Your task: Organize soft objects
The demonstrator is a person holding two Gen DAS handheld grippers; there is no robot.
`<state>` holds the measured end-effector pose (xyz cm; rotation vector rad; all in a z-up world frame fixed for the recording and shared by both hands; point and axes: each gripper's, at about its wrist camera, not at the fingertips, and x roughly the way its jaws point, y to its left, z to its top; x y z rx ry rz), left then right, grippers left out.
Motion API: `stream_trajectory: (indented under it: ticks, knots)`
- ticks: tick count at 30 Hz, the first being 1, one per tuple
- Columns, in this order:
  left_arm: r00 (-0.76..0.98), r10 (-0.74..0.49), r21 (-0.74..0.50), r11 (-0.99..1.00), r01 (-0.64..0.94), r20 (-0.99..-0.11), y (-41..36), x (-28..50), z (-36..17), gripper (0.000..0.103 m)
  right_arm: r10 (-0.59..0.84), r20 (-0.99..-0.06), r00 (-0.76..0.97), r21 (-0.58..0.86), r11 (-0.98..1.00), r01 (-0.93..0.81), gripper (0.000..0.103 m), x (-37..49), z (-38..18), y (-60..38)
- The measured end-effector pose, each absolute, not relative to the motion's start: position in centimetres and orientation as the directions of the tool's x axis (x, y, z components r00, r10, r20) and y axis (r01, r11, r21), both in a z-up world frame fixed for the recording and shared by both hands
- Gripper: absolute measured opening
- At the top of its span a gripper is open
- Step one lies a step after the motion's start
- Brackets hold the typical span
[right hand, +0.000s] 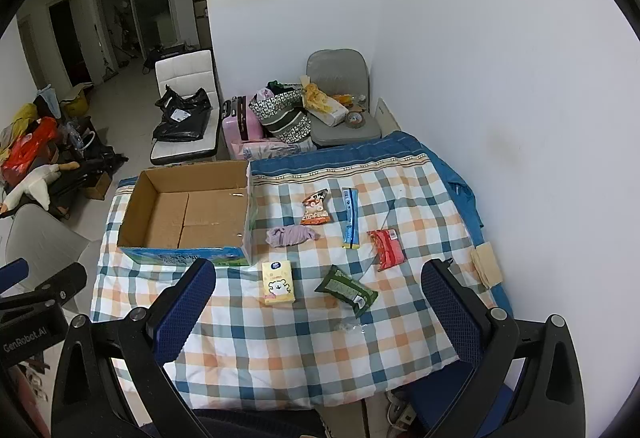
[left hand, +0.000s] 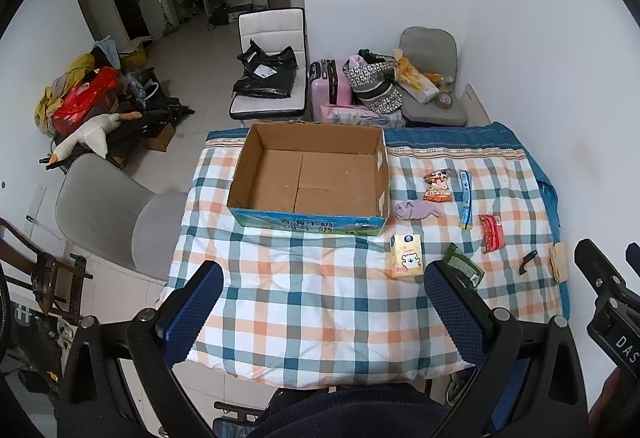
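Right wrist view: right tongs (right hand: 320, 302) agape above quilt (right hand: 280, 350), cardboard box (right hand: 184, 213) leftward

both tools look alike: the left gripper (left hand: 324, 302) and the right gripper (right hand: 320, 302) each carry two blue fingers (right hand: 182, 312) with a dotted grip texture, bolted to black triangular frames with round silver screws. white lettering shows on the black bodies, "genrobot.ai" on one. dark navy clothing sits below.

Blanket (right hand: 280, 350): blue-orange-white plaid. Cardboard box (right hand: 188, 213): brown inside, blue print outside. Cloth (right hand: 290, 236): lilac. Tissue pack (right hand: 278, 282): yellow. Pouch (right hand: 346, 290): green.
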<state>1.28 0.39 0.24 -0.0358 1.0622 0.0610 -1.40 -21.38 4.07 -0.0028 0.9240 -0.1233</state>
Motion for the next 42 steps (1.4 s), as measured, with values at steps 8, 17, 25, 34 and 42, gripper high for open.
stream_trajectory:
  ticks: [8,17,25,34,42]
  knots:
    - [0.492,0.042,0.005,0.997,-0.076,-0.870,0.65,1.05,0.30,0.103,-0.105,-0.796,0.596,-0.054,0.993,0.103,0.103,-1.40,4.08,-21.40]
    - [0.501,0.044,0.006,0.997,-0.076,-0.864,0.84,1.01,0.59,0.103,-0.109,-0.791,0.603,-0.058,0.993,0.103,0.103,-1.24,4.55,-21.20]
    - [0.504,0.047,0.008,0.997,-0.078,-0.862,0.79,1.05,0.87,0.103,-0.107,-0.791,0.602,-0.057,0.993,0.102,0.103,-1.25,4.56,-21.13]
    - [0.506,0.047,0.009,0.997,-0.077,-0.861,0.81,1.08,0.85,0.103,-0.104,-0.791,0.603,-0.055,0.994,0.099,0.103,-1.08,4.80,-20.78]
    - [0.505,0.044,0.007,0.997,-0.075,-0.862,0.87,0.99,0.82,0.103,-0.103,-0.791,0.603,-0.054,0.994,0.098,0.103,-1.16,4.68,-20.77]
